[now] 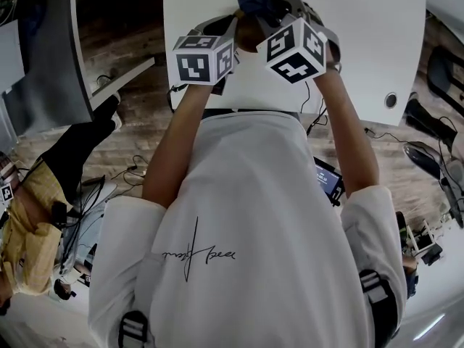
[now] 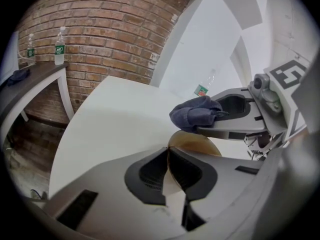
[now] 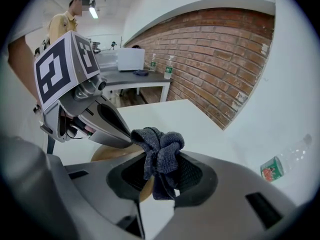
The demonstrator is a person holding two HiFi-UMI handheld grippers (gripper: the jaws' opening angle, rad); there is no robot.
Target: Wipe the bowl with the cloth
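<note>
**Bowl pinched by its rim, cloth bunched beside it**

The left gripper [image 2: 168,153] is clamped on the thin rim of a brown bowl [image 2: 196,143], held edge-on over the white table [image 2: 110,119]. The right gripper [image 3: 161,159] is closed on a bunched dark grey-blue cloth [image 3: 161,143], right by the bowl's rim. A clear bottle [image 3: 280,165] at the table's far side has a red-and-green label, too small to read. A green-labelled bottle [image 2: 59,45] stands on a side table [image 2: 45,76] by the brick wall [image 2: 115,29].

A lab-like workroom: brick wall [image 3: 220,49], white table [image 1: 362,35], cables [image 1: 134,167] strewn over wooden floor [image 1: 138,111].
</note>
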